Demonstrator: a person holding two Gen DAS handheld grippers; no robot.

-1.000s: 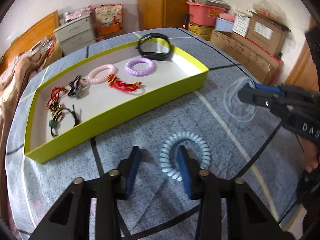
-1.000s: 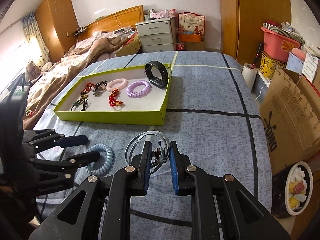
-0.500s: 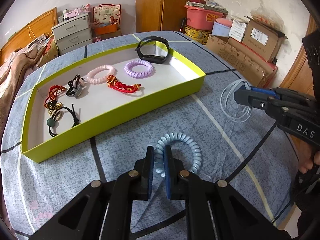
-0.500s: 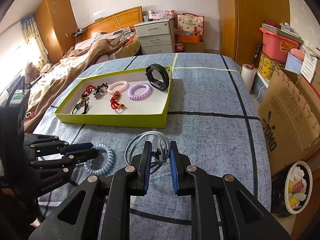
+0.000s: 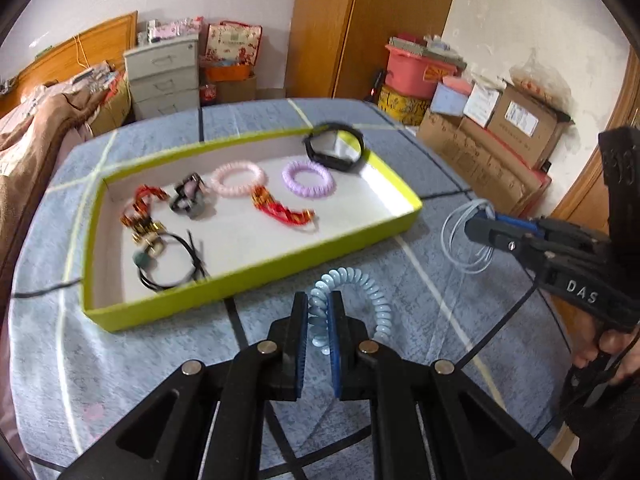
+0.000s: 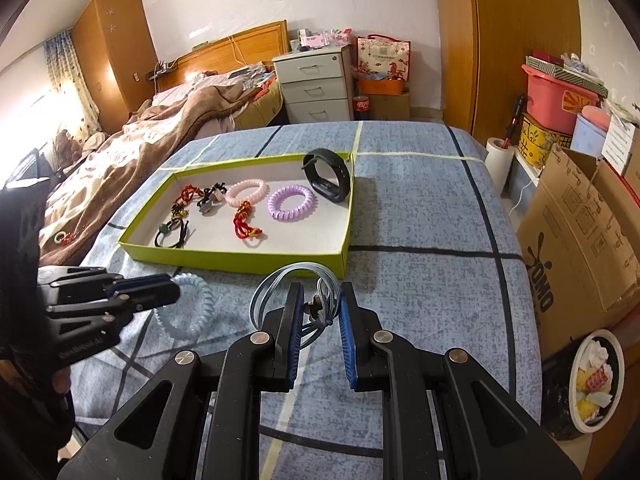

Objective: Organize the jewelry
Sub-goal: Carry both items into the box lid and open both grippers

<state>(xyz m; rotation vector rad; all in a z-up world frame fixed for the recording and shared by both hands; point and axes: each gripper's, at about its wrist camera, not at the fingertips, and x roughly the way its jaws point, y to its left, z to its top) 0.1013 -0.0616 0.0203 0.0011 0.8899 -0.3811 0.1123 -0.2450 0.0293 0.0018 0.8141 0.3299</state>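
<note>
Left gripper (image 5: 318,330) is clamping the soft, springy coil band (image 5: 352,304) between its pads; right gripper (image 6: 320,320) is pinching the light, limp cord loops (image 6: 288,280)

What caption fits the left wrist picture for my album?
Left gripper pinching a pale blue spiral coil bracelet beside the yellow-green cardboard tray of jewelry.

My left gripper now holds the coil

My left gripper (image 5: 318,330) has closed on the pale blue spiral hair tie (image 5: 352,300) and lifted it slightly toward the green tray (image 5: 256,284) at 11 o'clock.
</note>
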